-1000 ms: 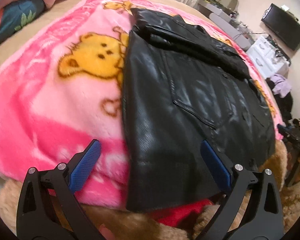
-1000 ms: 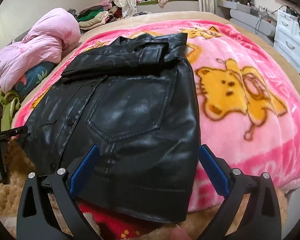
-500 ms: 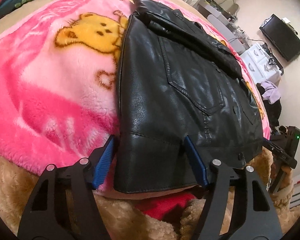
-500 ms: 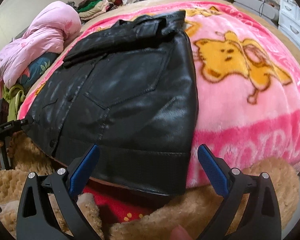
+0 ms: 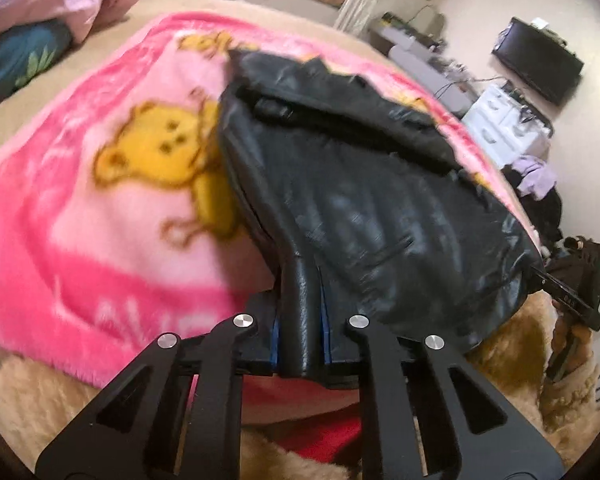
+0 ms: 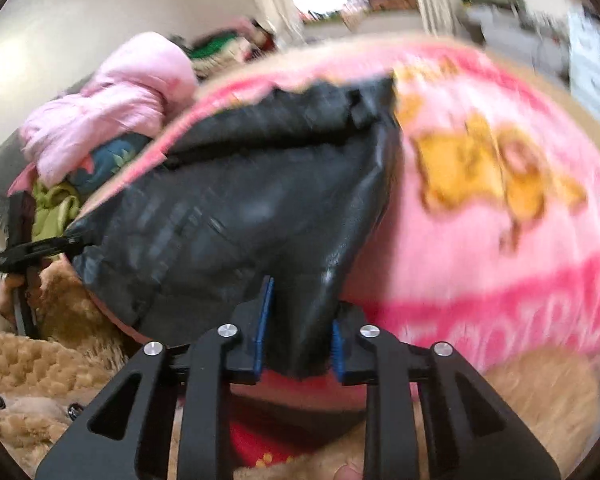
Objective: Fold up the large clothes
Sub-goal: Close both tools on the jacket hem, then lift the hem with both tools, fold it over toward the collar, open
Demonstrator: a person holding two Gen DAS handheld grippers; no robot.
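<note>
The pink blanket (image 5: 80, 216) printed with yellow bears covers the bed; pale lettering runs along its darker pink band but is too blurred to read in either view. On it lies the black leather jacket (image 5: 360, 200), collar end far from the cameras, hem at the near edge of the bed and raised off the blanket. A tan fleece cover (image 5: 32, 404) sits below the blanket edge, with a red fabric (image 5: 320, 436) under the hem.

The left gripper (image 5: 300, 340) is pinched on a bunched fold of the jacket hem, blue pads pressed against the leather on both sides. The right gripper (image 6: 298, 344) is likewise clamped on a gathered piece of hem at the jacket's opposite corner.

Left wrist view only: a dark wall-mounted screen (image 5: 538, 66), a white drawer unit (image 5: 508, 128) and a lilac garment (image 5: 536, 170) beside the bed. Right wrist view only: a pink padded coat (image 6: 112, 100) piled against the wall, green cloth (image 6: 54, 208) below it, and a window. The right wrist view is heavily motion-blurred.
</note>
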